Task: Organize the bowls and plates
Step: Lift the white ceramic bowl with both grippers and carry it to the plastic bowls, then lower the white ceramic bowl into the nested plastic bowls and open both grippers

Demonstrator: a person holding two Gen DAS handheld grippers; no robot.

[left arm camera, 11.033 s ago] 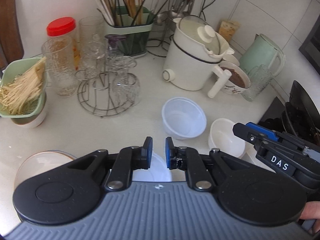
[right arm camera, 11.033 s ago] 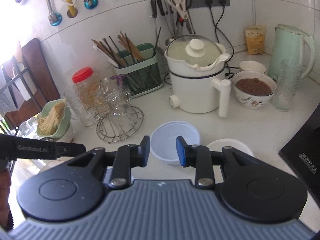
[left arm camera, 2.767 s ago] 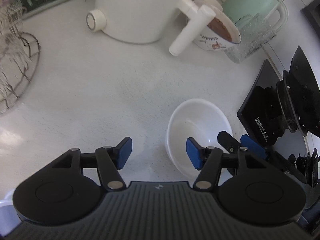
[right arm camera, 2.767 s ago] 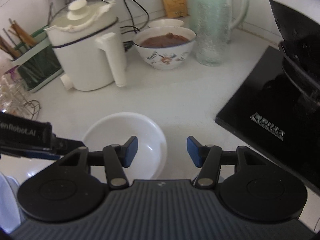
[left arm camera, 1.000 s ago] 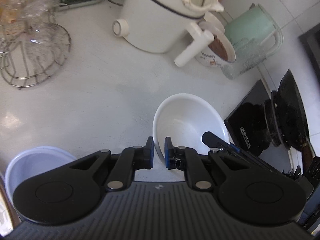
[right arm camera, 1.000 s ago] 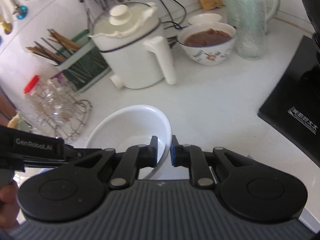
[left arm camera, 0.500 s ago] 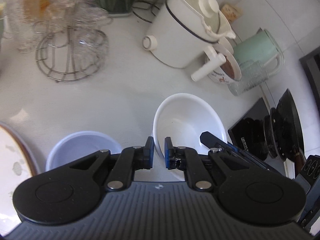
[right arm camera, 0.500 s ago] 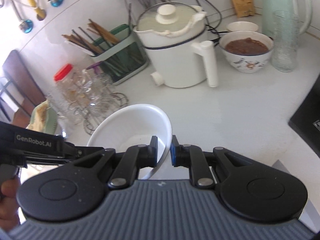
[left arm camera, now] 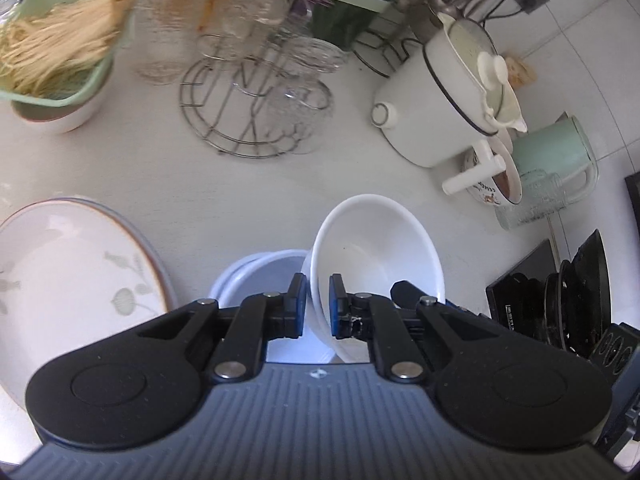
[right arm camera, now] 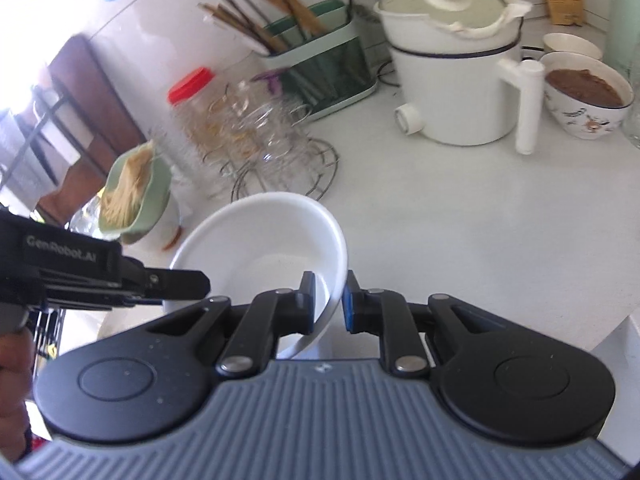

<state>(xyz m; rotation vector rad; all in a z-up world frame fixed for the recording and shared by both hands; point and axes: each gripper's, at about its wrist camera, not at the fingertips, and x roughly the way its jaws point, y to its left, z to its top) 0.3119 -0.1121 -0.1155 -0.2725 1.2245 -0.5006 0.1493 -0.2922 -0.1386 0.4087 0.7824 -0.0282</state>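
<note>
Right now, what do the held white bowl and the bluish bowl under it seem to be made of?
White bowl: likely glazed ceramic; opaque, glossy, with a thick rim. Bluish bowl: probably plastic; faintly translucent and thin-walled, though frosted glass is possible.

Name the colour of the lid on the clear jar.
Red, shown best in the right wrist view.

Bright daylight, both views. Right wrist view: source upper left, blown out to white there. Glass rack (right arm camera: 256, 136) motion-blurred; same rack smeared in left wrist view, top centre. Worktop (left arm camera: 240, 196) evenly lit, soft shadows. Strong fisheye bending at edges, dark vignette corners. Plate (left arm camera: 60, 280) slightly glary.
</note>
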